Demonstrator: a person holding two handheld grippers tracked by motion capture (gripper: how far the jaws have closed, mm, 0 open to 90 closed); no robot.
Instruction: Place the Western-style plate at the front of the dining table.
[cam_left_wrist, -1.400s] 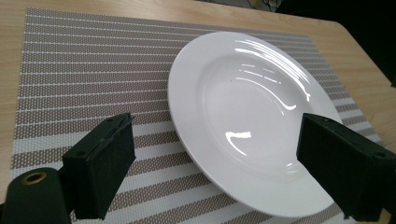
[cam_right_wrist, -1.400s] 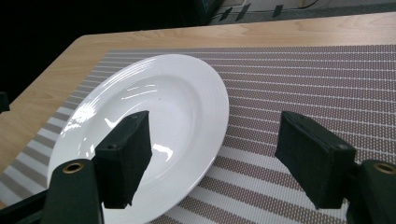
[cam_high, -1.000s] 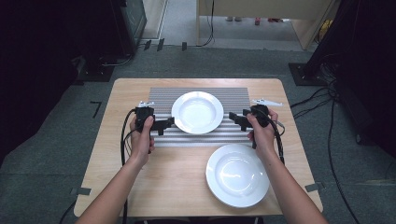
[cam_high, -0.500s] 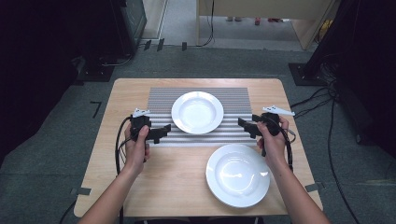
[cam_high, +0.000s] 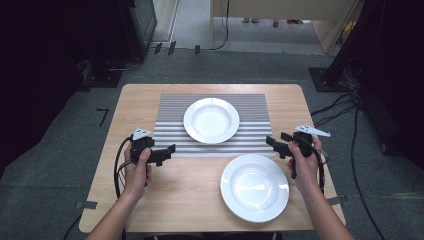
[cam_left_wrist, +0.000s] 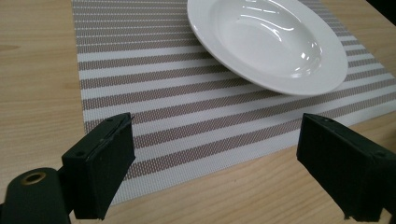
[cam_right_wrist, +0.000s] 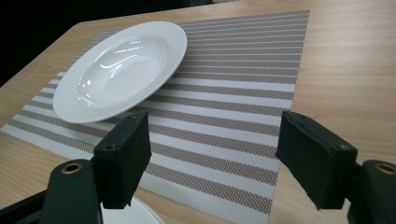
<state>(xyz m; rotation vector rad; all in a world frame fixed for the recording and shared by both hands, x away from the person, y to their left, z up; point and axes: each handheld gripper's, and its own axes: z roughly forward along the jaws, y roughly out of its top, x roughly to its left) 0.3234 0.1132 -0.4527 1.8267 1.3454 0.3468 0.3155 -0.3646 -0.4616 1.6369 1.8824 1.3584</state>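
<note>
A white deep plate rests on a striped grey-and-white placemat in the middle of the wooden table. A second white plate lies on bare wood at the front right; its rim peeks in at the bottom of the right gripper view. My left gripper hovers open over the mat's front left corner. My right gripper stands open by the mat's front right corner, just above the second plate.
The table's edges drop to a dark carpeted floor. Cables run across the floor at the right. Dark furniture stands behind the table at the left.
Both hands have pulled back from the plate on the mat, toward the front and outward to the mat's front corners. The plates have not moved.
</note>
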